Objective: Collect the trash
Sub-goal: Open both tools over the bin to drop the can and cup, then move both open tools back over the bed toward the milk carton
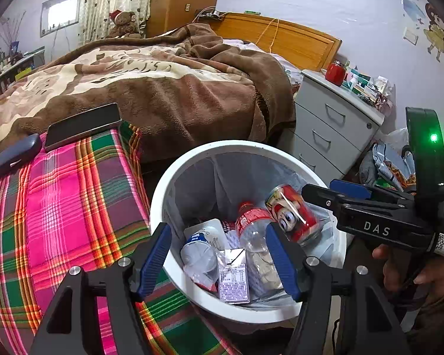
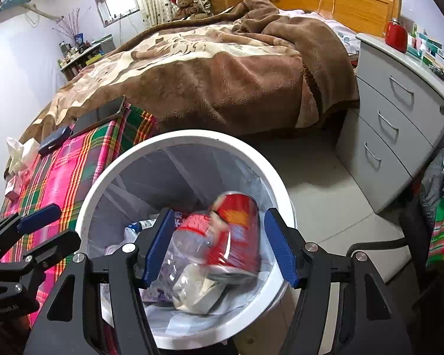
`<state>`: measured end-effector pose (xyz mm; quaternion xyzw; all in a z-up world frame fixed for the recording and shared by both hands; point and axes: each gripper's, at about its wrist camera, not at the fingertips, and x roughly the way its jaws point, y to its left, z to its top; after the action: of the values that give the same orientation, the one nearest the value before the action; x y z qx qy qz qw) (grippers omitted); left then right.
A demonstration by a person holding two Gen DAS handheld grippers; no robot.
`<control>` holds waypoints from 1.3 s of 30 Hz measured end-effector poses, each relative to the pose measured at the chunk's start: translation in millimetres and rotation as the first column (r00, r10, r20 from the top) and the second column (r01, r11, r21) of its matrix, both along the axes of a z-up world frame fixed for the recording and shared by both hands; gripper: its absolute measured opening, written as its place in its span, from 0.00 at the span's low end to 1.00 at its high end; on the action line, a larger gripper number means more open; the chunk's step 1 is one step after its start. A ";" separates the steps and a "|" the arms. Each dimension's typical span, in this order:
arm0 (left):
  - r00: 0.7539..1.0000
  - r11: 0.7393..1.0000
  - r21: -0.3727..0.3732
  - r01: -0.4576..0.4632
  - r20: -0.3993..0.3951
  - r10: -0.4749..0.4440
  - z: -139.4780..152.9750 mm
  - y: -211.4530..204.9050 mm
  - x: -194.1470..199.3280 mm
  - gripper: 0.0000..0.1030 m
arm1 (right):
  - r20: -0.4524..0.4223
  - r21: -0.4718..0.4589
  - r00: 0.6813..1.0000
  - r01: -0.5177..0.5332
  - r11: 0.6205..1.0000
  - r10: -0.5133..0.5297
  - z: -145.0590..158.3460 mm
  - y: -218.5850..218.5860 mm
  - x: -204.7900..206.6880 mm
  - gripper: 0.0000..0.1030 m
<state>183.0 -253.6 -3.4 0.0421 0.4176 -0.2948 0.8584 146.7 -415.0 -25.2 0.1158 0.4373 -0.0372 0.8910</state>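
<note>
Bedroom setting: bed (image 1: pixel 151 88) under a brown blanket (image 2: pixel 222 68), orange headboard behind.

Far left, on the plaid cloth (image 1: pixel 62 207): dark case (image 1: pixel 14 155) and black phone (image 1: pixel 84 125), lying side by side near the cloth's far edge. Crumpled tissue (image 2: pixel 16 153) at the cloth's left margin, seen from the right wrist view only.

Centre: white trash bin (image 1: pixel 162 195) with a clear liner, standing on the floor just beside the bed. Inside, from left: crushed plastic bottle with blue label (image 1: pixel 199 248), small carton (image 1: pixel 233 278), clear bottle with red label (image 1: pixel 251 224), red can (image 1: pixel 294 213). Red can blurred in the right wrist view (image 2: pixel 236 230), above the other trash and within the bin's rim; whether resting or falling, cannot tell.

Left claw (image 1: pixel 219 261): spread wide over the bin, holding nothing, 2 blue pads well apart.

Right claw (image 2: pixel 219 247): likewise spread wide over the bin, holding nothing; red can visible between its pads but touching neither.

Right: grey drawer unit (image 1: pixel 334 124) with 3 handles; red jar (image 1: pixel 335 73) and small boxes on its top.
</note>
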 end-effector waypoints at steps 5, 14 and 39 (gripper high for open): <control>1.000 1.000 -0.012 -0.013 0.017 0.013 7.0 8.5 -4.2 0.65 | 0.019 0.005 1.000 -0.006 1.000 0.006 6.1 5.0 -4.4 0.63; 0.997 0.997 -0.029 -0.069 0.041 0.070 19.0 44.2 -15.5 0.65 | 0.058 -0.007 0.998 -0.029 1.000 0.029 17.2 29.6 -8.1 0.63; 0.931 0.942 -0.025 -0.335 0.143 0.334 42.3 200.6 -32.3 0.65 | 0.151 0.008 0.963 -0.228 0.974 0.224 35.1 145.9 -0.3 0.63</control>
<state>150.7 -53.0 38.9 -0.0082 0.3550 -0.1404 0.9242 146.4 -269.1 9.9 0.0790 0.3801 0.0791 0.9182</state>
